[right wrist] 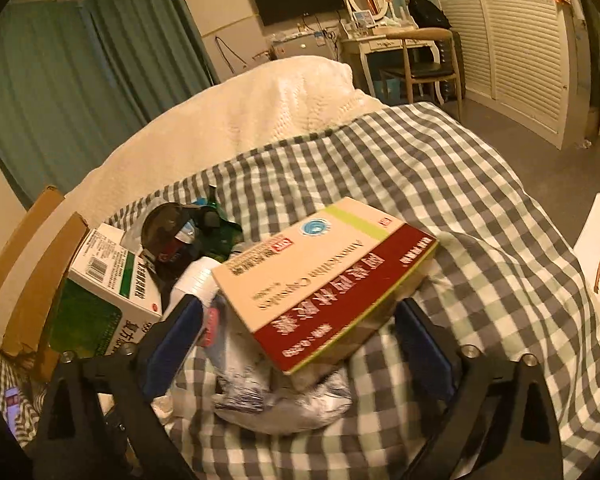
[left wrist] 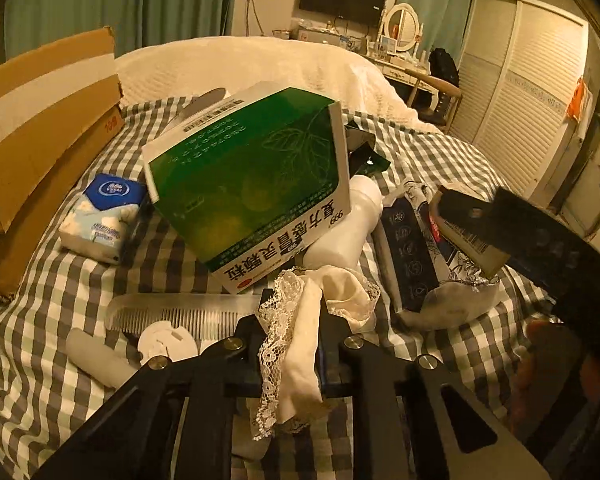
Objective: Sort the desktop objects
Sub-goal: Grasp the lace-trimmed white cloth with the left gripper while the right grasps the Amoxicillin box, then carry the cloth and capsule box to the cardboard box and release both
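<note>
1. Left gripper (left wrist: 292,320): fingers drawn in tight, clamped on a cream lace-trimmed cloth (left wrist: 296,344). The cloth hangs down between the two fingers, lace edge on the left side, its upper folds bunched just past the fingertips.
2. Just beyond the left fingertips: a green-and-white medicine box (left wrist: 252,184), tilted, its printed end toward the gripper. It leans over a white bottle (left wrist: 344,228) lying to the right of it.
3. Left of the left fingers: a clear comb (left wrist: 180,312) flat on the checked bedcover (left wrist: 80,280), a white round cap (left wrist: 168,340) touching it, and a pale cylinder (left wrist: 96,360) nearer the camera. Farther left, a blue-and-white tissue pack (left wrist: 104,216) beside a cardboard box (left wrist: 40,152).
4. Right of the left fingers: a dark printed pouch (left wrist: 416,252) on a crumpled pale bag; the right gripper's black finger reaches in above it.
5. Right gripper (right wrist: 300,340): fingers (right wrist: 424,344) spread wide, pads not pressing on anything. No earlier view to compare.
6. Between the right fingers: a red-and-cream medicine box (right wrist: 328,276), tilted, resting on a crumpled silvery bag (right wrist: 280,396). The box sits in the gap, clear of both pads as far as can be seen.
7. Left of the right fingers: the green-and-white box again, with a dark round-lidded item behind it; what that is cannot be told.
</note>
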Action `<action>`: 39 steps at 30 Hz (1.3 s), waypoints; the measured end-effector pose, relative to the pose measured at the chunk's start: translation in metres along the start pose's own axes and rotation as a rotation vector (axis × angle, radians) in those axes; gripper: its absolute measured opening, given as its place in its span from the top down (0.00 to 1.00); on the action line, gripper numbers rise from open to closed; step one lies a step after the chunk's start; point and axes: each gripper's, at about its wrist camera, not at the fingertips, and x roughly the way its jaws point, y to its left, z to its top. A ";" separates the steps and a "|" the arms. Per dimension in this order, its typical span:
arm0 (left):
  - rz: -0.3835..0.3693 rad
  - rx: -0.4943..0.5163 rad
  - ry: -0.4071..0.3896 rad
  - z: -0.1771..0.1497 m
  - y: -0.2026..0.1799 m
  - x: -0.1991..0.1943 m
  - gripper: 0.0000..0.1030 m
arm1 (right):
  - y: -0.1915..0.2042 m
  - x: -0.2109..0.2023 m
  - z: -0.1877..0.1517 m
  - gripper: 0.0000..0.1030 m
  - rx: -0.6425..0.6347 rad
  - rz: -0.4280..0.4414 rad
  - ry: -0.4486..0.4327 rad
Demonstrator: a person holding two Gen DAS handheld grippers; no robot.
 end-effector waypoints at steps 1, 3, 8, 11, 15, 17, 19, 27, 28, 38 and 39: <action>0.003 0.000 -0.001 0.000 -0.001 0.002 0.84 | 0.003 0.006 0.001 0.01 -0.008 -0.025 -0.004; 0.003 -0.007 0.002 -0.002 0.002 0.004 0.84 | 0.006 0.015 0.004 0.01 -0.006 -0.059 0.003; 0.007 -0.011 0.003 -0.002 0.003 0.005 0.84 | 0.003 0.031 0.013 0.00 0.075 -0.117 0.006; 0.010 0.000 0.001 -0.001 0.002 0.005 0.84 | 0.003 0.032 0.013 0.01 0.058 -0.122 0.005; -0.001 0.010 0.004 0.001 0.002 0.003 0.87 | -0.004 0.020 0.015 0.04 0.067 -0.090 -0.020; -0.007 0.010 0.009 0.002 0.002 0.001 0.87 | -0.007 0.013 0.015 0.07 0.056 -0.086 -0.041; -0.012 0.009 0.022 0.003 0.003 -0.001 0.88 | -0.006 0.007 0.014 0.09 0.032 -0.089 -0.040; -0.042 0.017 0.016 0.016 0.003 -0.030 0.88 | 0.001 -0.029 -0.006 0.13 -0.020 -0.054 0.020; -0.038 0.020 0.005 0.018 0.004 -0.036 0.88 | 0.003 -0.035 -0.007 0.13 -0.022 -0.048 0.026; -0.053 -0.004 -0.090 0.041 0.019 -0.099 0.88 | 0.043 -0.102 -0.014 0.15 -0.103 -0.046 0.029; -0.053 -0.013 -0.099 0.044 0.021 -0.103 0.88 | 0.049 -0.110 -0.012 0.15 -0.111 -0.046 0.019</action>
